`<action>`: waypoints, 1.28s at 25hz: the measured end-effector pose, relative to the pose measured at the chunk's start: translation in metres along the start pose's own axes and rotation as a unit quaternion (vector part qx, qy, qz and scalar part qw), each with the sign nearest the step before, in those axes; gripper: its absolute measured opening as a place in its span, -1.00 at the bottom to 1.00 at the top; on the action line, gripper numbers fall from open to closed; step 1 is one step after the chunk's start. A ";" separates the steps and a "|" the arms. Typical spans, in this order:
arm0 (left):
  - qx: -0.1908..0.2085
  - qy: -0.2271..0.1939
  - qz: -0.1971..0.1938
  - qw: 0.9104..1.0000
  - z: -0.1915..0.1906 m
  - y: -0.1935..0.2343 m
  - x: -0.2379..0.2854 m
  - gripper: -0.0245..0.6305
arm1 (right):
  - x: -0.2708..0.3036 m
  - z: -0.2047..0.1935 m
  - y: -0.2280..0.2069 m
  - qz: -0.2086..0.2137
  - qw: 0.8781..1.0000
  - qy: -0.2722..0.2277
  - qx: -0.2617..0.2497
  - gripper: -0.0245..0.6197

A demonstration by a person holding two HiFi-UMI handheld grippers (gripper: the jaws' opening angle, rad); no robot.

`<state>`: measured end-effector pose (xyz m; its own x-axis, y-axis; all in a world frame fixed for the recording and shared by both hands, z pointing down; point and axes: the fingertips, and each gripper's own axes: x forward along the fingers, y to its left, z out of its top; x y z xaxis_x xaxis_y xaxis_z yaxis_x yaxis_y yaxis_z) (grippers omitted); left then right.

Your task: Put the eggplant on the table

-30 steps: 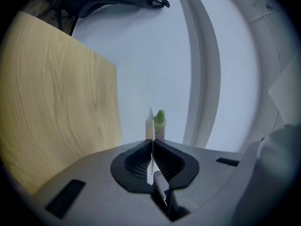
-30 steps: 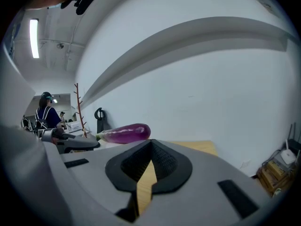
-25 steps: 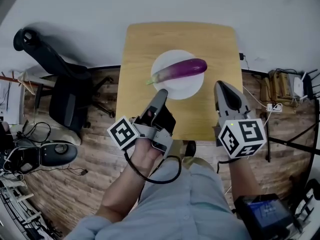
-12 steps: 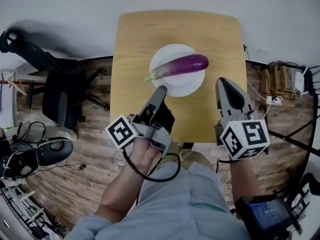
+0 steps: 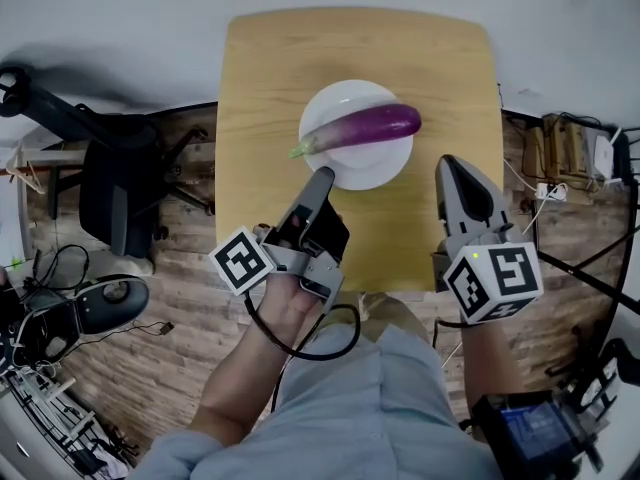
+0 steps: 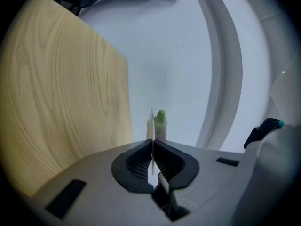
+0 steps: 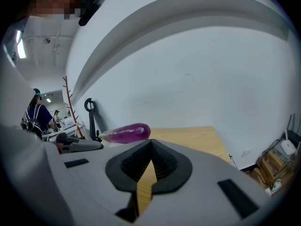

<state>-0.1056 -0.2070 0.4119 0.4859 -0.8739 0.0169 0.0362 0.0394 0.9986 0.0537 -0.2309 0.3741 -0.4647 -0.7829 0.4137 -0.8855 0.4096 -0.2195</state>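
eggplant (image 5: 365, 128) rests on plate (image 5: 366, 169) atop table (image 5: 268, 86)

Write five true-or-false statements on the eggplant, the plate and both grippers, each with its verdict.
1. The eggplant lies on the white plate. True.
2. The left gripper holds the eggplant. False: its jaws are together with nothing between them, just short of the plate.
3. The plate stands on the wooden table. True.
4. The right gripper has its jaws wide apart. False: they meet at the tips.
5. The eggplant's green stem end lies on the left gripper's side. True.
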 end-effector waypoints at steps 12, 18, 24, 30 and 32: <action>-0.015 0.007 0.022 1.000 0.015 0.032 0.016 -0.89 | 0.022 -0.015 -0.008 -0.004 1.000 0.022 0.007 -0.92; -0.010 0.013 0.023 1.000 0.020 0.045 0.023 -0.89 | 0.028 -0.022 -0.016 -0.013 0.999 0.029 0.007 -0.92; -0.001 0.018 0.025 1.000 0.030 0.057 0.039 -0.89 | 0.036 -0.027 -0.029 -0.021 0.999 0.036 0.010 -0.92; -0.006 0.022 0.027 0.999 0.036 0.063 0.046 -0.89 | 0.041 -0.030 -0.033 -0.029 0.999 0.041 0.015 -0.92; -0.008 0.024 0.027 0.999 0.036 0.065 0.047 -0.89 | 0.040 -0.031 -0.034 -0.031 0.999 0.042 0.016 -0.92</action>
<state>-0.1119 -0.2632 0.4791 0.5291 -0.8458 0.0679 0.0225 0.0939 0.9953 0.0646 -0.2618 0.4259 -0.4087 -0.7637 0.4998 -0.9127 0.3449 -0.2193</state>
